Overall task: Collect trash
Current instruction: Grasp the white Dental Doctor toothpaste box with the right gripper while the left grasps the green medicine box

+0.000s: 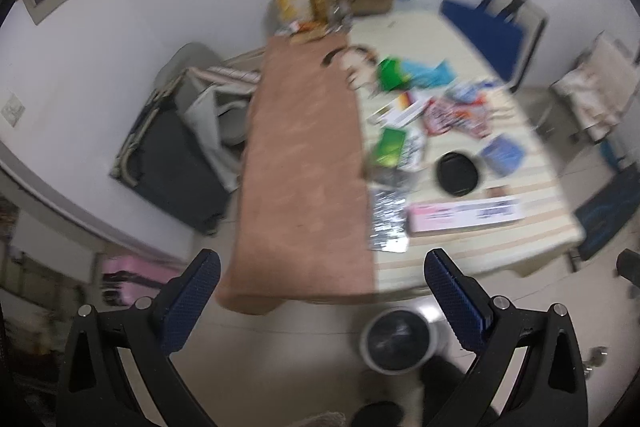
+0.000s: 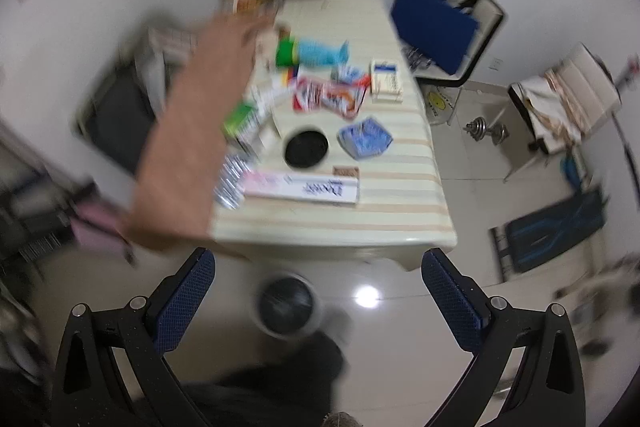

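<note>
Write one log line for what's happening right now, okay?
phase: approach | left gripper: open, empty | right gripper: open, empty | trash: wrappers on table | bin: on floor before table | view: blurred

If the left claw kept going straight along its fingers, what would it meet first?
Probably the near end of the brown cloth draped over the table, judging by the middle of the left wrist view. The left claw is open and held well back; blur leaves depth uncertain.
</note>
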